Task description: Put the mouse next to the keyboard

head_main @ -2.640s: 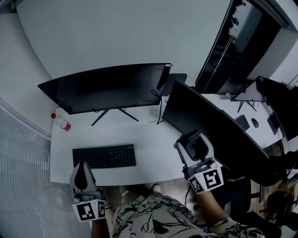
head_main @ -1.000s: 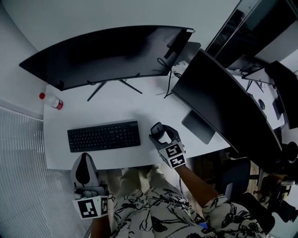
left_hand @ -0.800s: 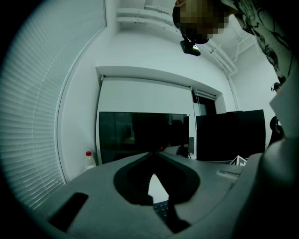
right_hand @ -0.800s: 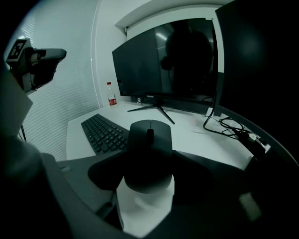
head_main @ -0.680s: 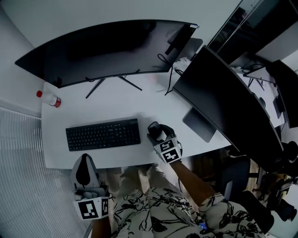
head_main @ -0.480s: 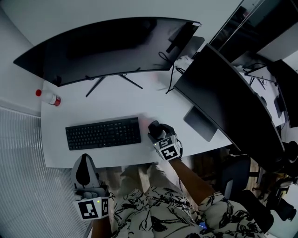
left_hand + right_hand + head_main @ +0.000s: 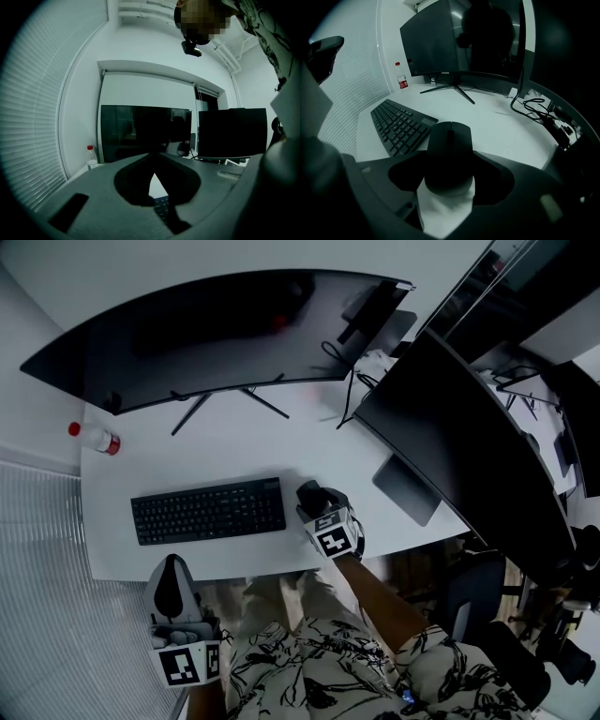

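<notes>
A black mouse (image 7: pixel 450 145) rests on the white desk (image 7: pixel 234 442), just right of the black keyboard (image 7: pixel 208 510) and close to its right end. My right gripper (image 7: pixel 313 495) is shut on the mouse, one jaw on each side of it. In the right gripper view the keyboard (image 7: pixel 398 124) runs off to the left of the mouse. My left gripper (image 7: pixel 172 572) hangs shut and empty below the desk's front edge, left of the person's lap. In the left gripper view its fingertips (image 7: pixel 154 153) meet, with a strip of keyboard (image 7: pixel 161 207) showing under them.
A wide curved monitor (image 7: pixel 206 334) stands at the back, and a second monitor (image 7: pixel 459 437) stands at the right on a flat base (image 7: pixel 405 488). Cables (image 7: pixel 349 381) lie between them. A red-capped bottle (image 7: pixel 94 438) stands at the desk's left edge.
The right gripper came with the mouse from off the desk's right front to the keyboard's right end, and over the last second edged slightly nearer it. The left gripper stayed put.
</notes>
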`<action>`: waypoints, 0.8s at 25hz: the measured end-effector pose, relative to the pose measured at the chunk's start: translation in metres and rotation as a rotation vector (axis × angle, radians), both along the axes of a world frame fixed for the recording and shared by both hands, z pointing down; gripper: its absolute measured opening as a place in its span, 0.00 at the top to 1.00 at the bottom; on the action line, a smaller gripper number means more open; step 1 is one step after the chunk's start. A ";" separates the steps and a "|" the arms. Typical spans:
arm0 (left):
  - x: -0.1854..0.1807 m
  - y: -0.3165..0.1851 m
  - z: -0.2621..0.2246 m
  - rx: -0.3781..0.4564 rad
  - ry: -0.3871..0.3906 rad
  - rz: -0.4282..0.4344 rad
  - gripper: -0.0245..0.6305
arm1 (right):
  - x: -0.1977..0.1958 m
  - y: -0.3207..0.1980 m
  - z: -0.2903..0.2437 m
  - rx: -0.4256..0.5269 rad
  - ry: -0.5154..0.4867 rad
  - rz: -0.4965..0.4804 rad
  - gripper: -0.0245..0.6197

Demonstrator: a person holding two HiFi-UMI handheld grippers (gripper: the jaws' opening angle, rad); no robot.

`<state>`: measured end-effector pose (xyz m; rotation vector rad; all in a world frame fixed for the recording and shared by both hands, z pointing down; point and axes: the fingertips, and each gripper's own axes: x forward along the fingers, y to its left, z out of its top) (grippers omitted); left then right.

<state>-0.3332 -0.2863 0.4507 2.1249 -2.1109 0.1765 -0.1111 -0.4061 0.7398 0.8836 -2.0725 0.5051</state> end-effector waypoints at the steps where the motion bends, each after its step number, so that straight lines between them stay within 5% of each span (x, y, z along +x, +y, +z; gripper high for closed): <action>1: 0.000 -0.001 0.001 -0.002 0.000 0.000 0.96 | -0.001 -0.002 0.002 0.000 0.005 0.001 0.50; 20: -0.008 -0.010 0.010 -0.024 0.009 -0.005 0.96 | -0.010 -0.015 0.017 0.004 0.019 0.031 0.50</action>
